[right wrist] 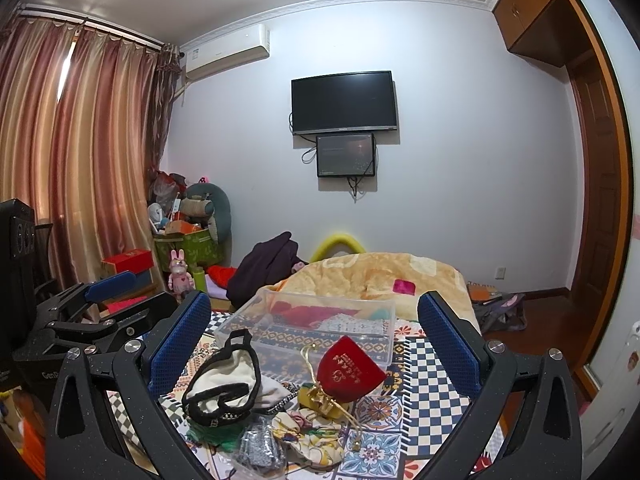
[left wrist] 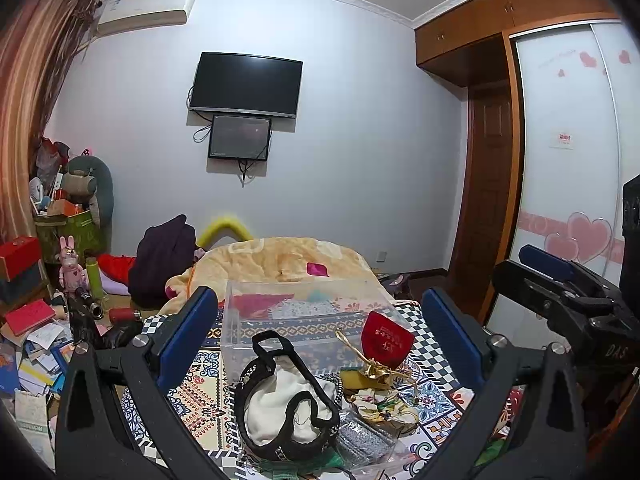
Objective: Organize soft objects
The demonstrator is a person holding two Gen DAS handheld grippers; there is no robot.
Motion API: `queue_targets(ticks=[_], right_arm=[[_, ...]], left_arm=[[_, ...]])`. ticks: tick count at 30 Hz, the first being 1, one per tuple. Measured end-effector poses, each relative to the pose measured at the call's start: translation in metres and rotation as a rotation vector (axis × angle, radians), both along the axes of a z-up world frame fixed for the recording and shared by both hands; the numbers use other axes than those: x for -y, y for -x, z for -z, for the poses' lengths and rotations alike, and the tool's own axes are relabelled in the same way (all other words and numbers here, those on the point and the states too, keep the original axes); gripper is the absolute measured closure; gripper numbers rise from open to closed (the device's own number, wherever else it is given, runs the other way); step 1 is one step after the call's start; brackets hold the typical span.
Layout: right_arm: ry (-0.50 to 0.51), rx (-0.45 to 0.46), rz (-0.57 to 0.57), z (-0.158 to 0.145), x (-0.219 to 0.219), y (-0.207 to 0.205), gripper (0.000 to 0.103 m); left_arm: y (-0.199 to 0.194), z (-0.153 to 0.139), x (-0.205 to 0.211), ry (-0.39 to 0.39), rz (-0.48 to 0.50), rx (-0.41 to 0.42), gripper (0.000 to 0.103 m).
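Two grippers are seen: the left gripper and the right gripper. One clear plastic box is counted on the patterned cloth. One red pouch, one white pouch with black trim, one floral scrunchie and one silvery packet are counted. Two wall screens are seen: a large one, a small one.

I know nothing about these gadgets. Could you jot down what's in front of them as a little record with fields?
Surface: patterned cloth
Container: clear plastic box, some coloured fabric inside
Soft pile: white cloth with black trim, red pouch, floral fabric, silvery mesh piece
Left gripper: open, holding nothing
Right gripper: open, holding nothing
Background: orange blanket, wall television
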State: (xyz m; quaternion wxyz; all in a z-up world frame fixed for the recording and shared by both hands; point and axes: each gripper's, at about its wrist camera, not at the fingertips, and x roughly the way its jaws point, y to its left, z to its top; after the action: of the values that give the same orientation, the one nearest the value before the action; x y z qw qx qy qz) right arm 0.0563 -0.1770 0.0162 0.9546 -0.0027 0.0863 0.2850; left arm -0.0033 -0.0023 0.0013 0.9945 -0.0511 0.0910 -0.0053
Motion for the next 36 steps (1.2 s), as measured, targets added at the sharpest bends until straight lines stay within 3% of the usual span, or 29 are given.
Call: queue_targets(ticks=[36], right_arm=[[-0.004, 0.005, -0.007, -0.0013, -0.0017, 0.0041, 0.0]], left_arm=[[0.0052, -0.0015, 0.0027, 0.009, 0.007, 0.001, 0.0]])
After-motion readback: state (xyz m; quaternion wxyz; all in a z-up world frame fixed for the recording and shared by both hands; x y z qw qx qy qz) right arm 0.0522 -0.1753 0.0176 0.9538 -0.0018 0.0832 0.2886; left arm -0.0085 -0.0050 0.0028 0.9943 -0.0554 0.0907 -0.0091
